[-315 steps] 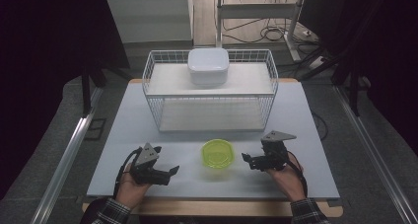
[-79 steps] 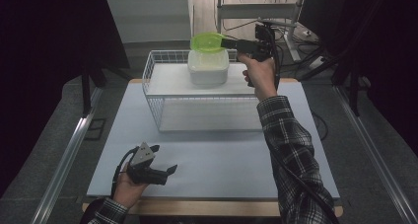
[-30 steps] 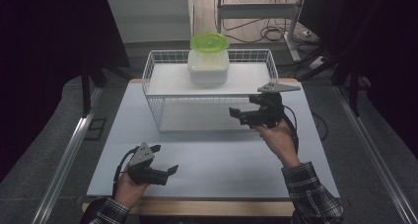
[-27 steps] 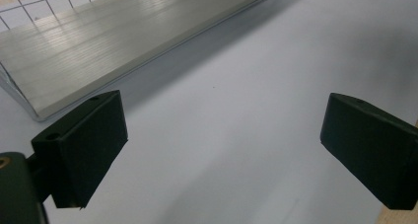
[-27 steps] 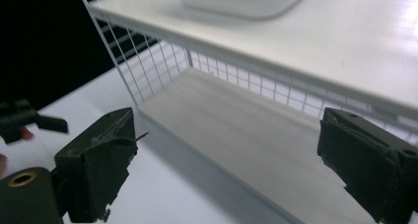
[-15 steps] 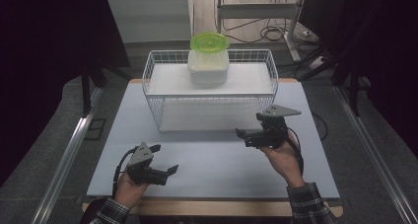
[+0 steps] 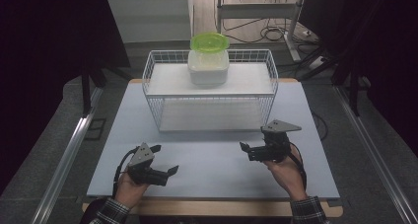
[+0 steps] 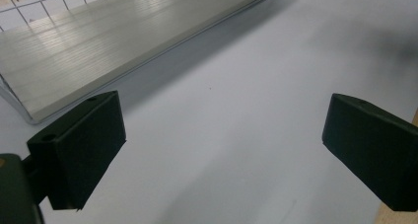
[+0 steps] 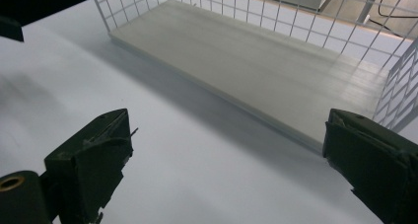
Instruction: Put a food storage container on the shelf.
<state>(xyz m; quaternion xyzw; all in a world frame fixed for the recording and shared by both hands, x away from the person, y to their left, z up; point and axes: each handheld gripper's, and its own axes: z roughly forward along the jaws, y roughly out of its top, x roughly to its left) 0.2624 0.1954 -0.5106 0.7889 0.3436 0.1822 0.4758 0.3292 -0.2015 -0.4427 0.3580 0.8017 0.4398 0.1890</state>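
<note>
A lime-green bowl point(image 7: 209, 41) sits on top of a white lidded container point(image 7: 208, 70), which stands on the upper shelf of a white wire rack point(image 7: 150, 83). My right gripper point(image 7: 245, 152) is held low over the table in front of the rack's right end, open and empty. Its own view has the jaws wide apart point(image 9: 226, 169), facing the rack's lower shelf point(image 9: 256, 61). My left gripper point(image 7: 165, 159) rests near the front left of the table, also open with nothing in it point(image 8: 222, 150).
The pale blue table top point(image 7: 212, 160) lies between the two grippers. The rack's lower shelf point(image 8: 88, 46) is bare. Metal rails run along both sides of the table, and cables lie on the floor behind it.
The right gripper carried the green bowl from the table onto the white container and released it. It has since drawn back and down toward the table's front. The left gripper stayed still.
</note>
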